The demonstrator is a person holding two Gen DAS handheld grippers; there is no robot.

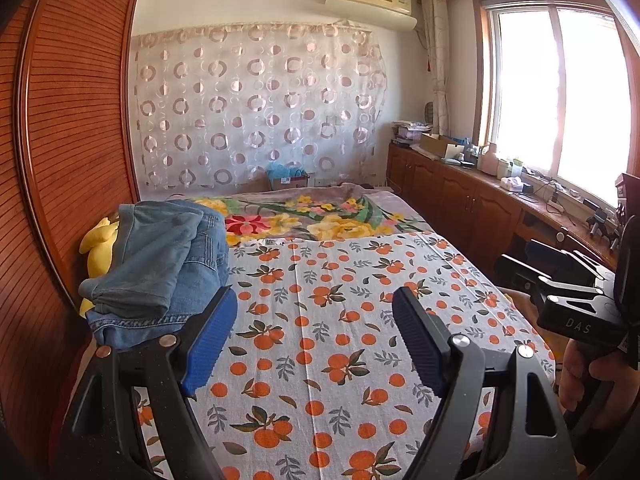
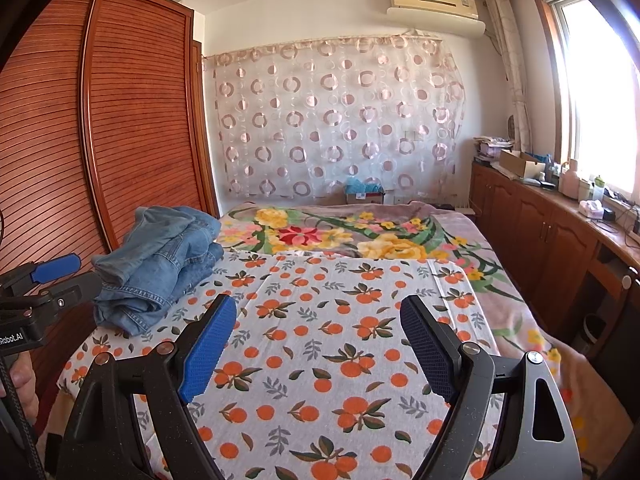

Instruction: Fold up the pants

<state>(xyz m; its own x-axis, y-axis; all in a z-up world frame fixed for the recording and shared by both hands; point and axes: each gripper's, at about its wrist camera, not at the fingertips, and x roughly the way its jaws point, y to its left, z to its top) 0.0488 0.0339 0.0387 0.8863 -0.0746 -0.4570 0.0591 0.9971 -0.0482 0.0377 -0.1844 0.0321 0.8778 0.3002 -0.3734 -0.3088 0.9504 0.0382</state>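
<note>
Bed (image 1: pixel 400 360) fills both views, covered near the cameras by a sheet printed with oranges (image 2: pixel 340 360) and farther back by a floral blanket (image 2: pixel 340 236). A louvred wardrobe (image 1: pixel 72 140) stands along the bed's left edge, and a worktop under the window (image 1: pixel 500 184) carries boxes and bottles. The jeans (image 1: pixel 160 268) lie in a stacked, roughly squared bundle at the left side of the sheet, close to the wardrobe, hems and seams showing along the near edge; there may be more than one pair, cannot tell. A yellow soft toy (image 1: pixel 98 248) sits just behind them. Placement at the margin leaves the middle of the sheet bare, which suits either a pile waiting to be spread out or folded work put aside; the scene fits both. Left gripper (image 1: pixel 316 340) hovers above the sheet, jaws spread wide, holding nothing. Right gripper (image 2: pixel 316 344) does likewise, jaws wide apart and empty. Each is held level and pointed up the bed, well apart from the denim, so neither is committed to a grasp. A hand (image 1: pixel 580 372) grips the right tool's handle.
</note>
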